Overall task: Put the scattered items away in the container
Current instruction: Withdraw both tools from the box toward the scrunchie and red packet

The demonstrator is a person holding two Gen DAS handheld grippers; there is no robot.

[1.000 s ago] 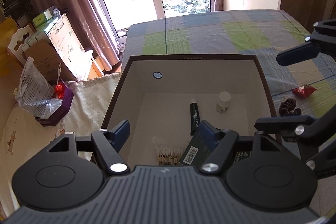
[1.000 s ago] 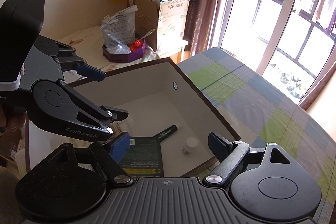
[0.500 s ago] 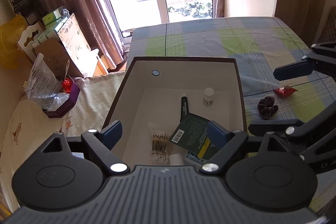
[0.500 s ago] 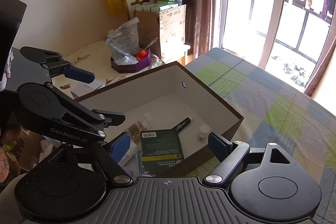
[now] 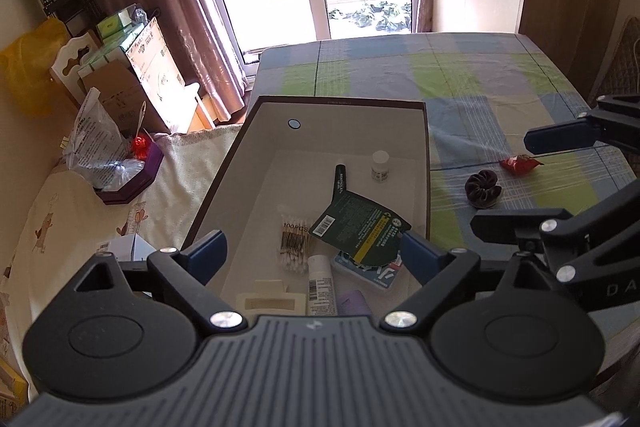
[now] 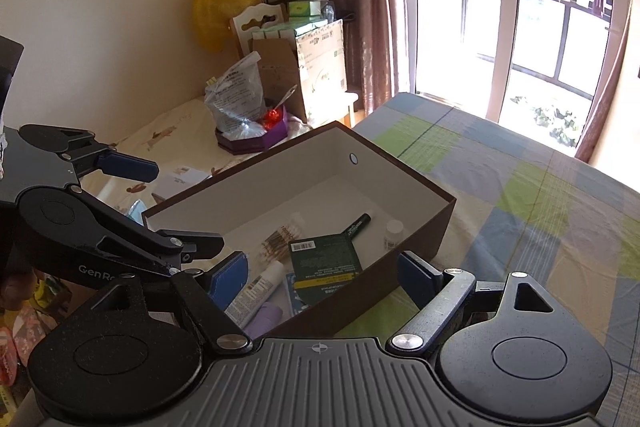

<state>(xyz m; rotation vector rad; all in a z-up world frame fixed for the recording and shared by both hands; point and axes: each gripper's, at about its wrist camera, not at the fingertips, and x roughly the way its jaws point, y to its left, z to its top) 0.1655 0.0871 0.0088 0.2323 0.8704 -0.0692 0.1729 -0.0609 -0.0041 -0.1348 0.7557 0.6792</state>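
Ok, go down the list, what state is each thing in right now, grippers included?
Left gripper: open, empty.
Right gripper: open, empty.
Box: lidless, partly filled.
Dark green packet: flat inside box.
White bottle: upright, capped.
Scrunchie: outside on bedspread.
Red wrapper: outside on bedspread.

matt cardboard box (image 5: pixel 426 163), woven checked cloth (image 5: pixel 460 79)
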